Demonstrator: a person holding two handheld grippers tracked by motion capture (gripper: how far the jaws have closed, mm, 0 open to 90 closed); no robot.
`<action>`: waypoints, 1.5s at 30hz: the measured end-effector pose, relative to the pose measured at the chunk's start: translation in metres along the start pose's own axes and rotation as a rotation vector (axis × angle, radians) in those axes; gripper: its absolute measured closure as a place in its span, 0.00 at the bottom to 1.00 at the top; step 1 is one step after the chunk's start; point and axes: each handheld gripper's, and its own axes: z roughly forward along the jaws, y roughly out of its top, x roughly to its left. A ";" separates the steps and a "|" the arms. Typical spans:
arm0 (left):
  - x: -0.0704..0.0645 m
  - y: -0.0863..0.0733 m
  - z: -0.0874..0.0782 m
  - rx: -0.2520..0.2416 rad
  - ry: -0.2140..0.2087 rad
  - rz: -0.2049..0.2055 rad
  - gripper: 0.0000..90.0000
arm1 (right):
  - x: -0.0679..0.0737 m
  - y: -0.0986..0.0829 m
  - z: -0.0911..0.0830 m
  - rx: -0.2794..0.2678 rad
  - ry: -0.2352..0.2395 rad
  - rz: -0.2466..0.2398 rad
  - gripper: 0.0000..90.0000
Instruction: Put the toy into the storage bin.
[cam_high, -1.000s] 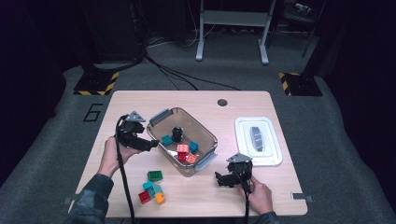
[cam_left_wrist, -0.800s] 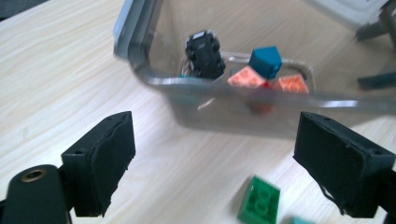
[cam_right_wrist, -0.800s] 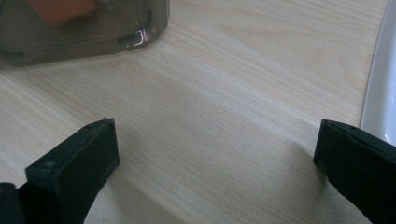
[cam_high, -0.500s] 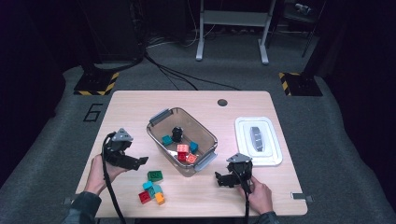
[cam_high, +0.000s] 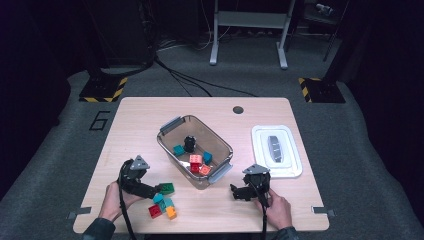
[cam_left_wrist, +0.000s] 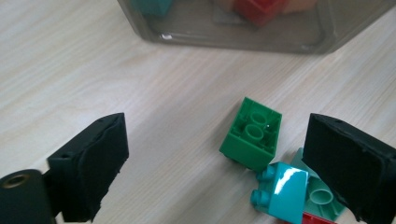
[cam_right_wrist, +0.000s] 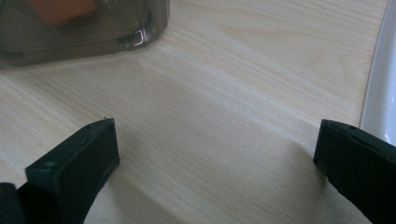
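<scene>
My left gripper (cam_high: 152, 190) sits low at the table's front left, open, with its jaws pointed at a cluster of loose bricks. In the left gripper view a dark green brick (cam_left_wrist: 252, 133) lies between the wide-apart jaws, nearer the right one and untouched. A glossy teal brick (cam_left_wrist: 280, 186) and a pale teal one (cam_left_wrist: 322, 197) lie just beside it. From above, the green brick (cam_high: 166, 188) tops a pile with red (cam_high: 154, 211) and orange (cam_high: 171, 213) bricks. My right gripper (cam_high: 239, 193) rests open on bare wood, holding nothing.
A clear plastic container (cam_high: 170, 124) stands mid-table with several bricks and a black piece inside; its wall (cam_left_wrist: 224, 35) is just beyond the green brick. A white lid (cam_high: 260, 135) lies at the right, its edge (cam_right_wrist: 380, 70) beside my right gripper. A hole (cam_high: 238, 109) sits near the table's far edge.
My left gripper came back from beside the container toward the person and dropped to the table by the loose bricks. The right gripper stayed still.
</scene>
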 end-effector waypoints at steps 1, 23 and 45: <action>0.000 -0.001 0.003 0.015 -0.007 0.000 0.09 | 0.000 0.000 0.000 0.000 0.000 -0.001 0.00; -0.018 0.013 0.042 0.149 -0.050 0.105 0.44 | 0.000 0.000 0.000 0.000 0.000 0.001 0.00; 0.007 0.003 0.038 0.159 0.035 0.005 0.50 | 0.000 0.000 0.000 0.000 0.000 0.000 0.00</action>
